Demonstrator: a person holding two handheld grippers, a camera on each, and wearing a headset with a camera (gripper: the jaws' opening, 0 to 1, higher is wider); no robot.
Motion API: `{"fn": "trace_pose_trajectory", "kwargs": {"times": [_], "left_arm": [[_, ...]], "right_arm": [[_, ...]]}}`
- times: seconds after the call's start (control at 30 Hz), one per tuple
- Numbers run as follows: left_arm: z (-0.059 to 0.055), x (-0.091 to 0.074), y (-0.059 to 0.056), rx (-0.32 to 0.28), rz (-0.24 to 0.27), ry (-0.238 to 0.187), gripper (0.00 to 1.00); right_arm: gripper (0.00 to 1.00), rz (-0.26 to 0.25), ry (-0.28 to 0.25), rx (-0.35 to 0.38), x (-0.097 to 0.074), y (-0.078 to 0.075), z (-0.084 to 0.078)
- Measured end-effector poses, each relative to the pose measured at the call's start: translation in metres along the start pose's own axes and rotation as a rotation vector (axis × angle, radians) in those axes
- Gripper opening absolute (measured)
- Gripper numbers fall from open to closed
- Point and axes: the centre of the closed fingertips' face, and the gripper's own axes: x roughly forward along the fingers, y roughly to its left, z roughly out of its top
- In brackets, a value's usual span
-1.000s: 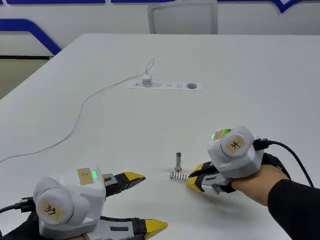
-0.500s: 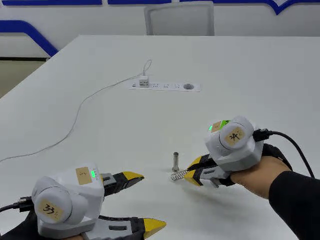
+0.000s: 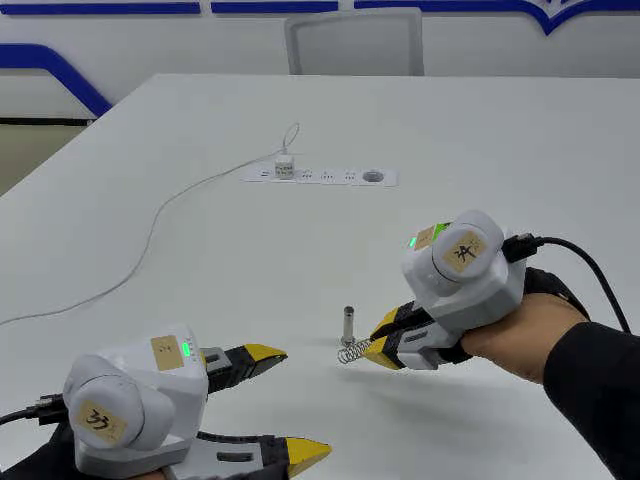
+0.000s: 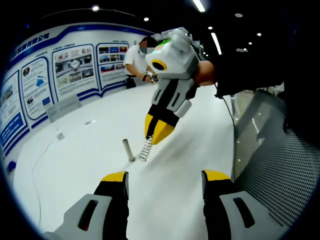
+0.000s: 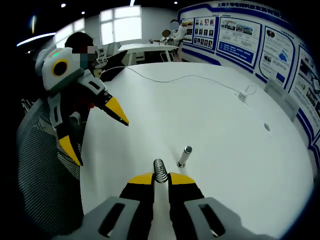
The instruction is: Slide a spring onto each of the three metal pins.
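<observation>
The spring (image 3: 352, 351) is pinched at one end between the jaws of your right gripper (image 3: 378, 350), and its free end slants down toward the tabletop (image 3: 450, 130), just beside the upright metal pin (image 3: 348, 324). The pin stands in the near half, well short of the far edge. Your left gripper (image 3: 290, 402) hovers nearer you on the left side, jaws spread and holding nothing. A power strip (image 3: 320, 175) lies toward the far edge.

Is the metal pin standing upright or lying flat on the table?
Upright. The metal pin stands on its end on the table, and the spring hangs beside it, not on it.
</observation>
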Motion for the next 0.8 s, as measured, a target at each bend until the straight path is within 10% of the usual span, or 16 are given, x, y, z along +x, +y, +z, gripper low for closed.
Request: {"fn": "trace_pose_trajectory", "kwargs": {"times": [0.8], "left_arm": [[0.016,0.039,0.009,0.172,-0.057,0.049,0.36]], "right_arm": [[0.12,0.074,0.054,-0.084,-0.023,0.031,0.014]]}}
